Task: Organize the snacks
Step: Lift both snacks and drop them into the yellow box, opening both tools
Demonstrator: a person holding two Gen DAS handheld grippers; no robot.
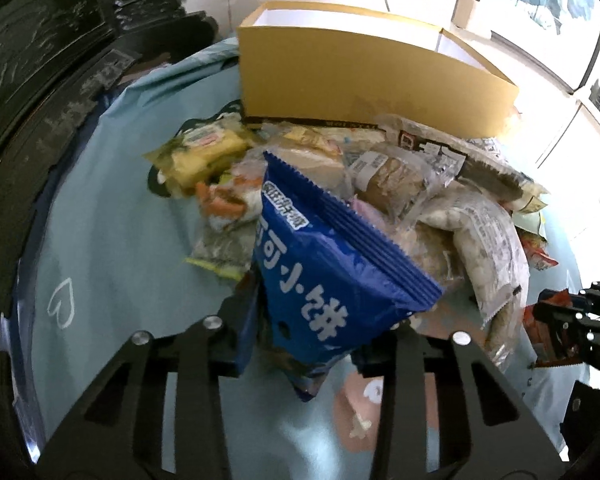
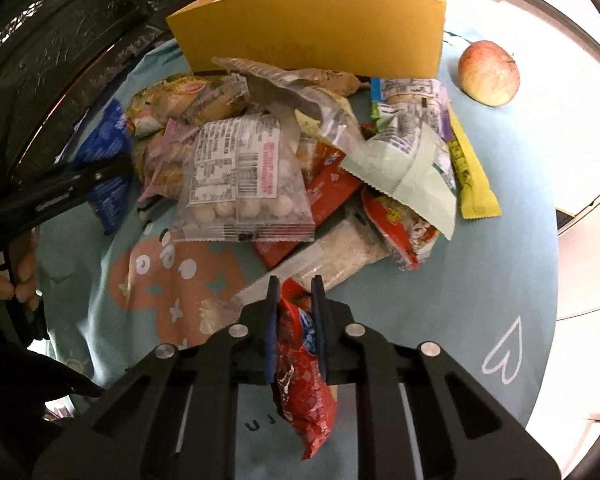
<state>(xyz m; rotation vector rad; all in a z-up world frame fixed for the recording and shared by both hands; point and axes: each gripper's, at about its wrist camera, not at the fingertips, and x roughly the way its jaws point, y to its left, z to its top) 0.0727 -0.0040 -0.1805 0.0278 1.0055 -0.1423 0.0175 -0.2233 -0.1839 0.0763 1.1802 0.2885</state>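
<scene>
My left gripper [image 1: 320, 316] is shut on a blue snack packet [image 1: 324, 264] with white lettering and holds it above the table. It also shows in the right wrist view [image 2: 108, 176] at the left. My right gripper [image 2: 294, 292] is shut on a red snack packet [image 2: 304, 380] that hangs down between its fingers. That gripper shows at the right edge of the left wrist view [image 1: 560, 324]. A pile of loose snack packets [image 2: 244, 168] lies on the table in front of an open yellow cardboard box [image 2: 312, 28], also in the left wrist view [image 1: 364, 80].
A light blue tablecloth [image 2: 500, 272] with heart and bear prints covers the round table. An apple [image 2: 489, 72] sits to the right of the box. Dark carved furniture [image 1: 40, 60] stands at the left. A white floor lies beyond the table's right edge.
</scene>
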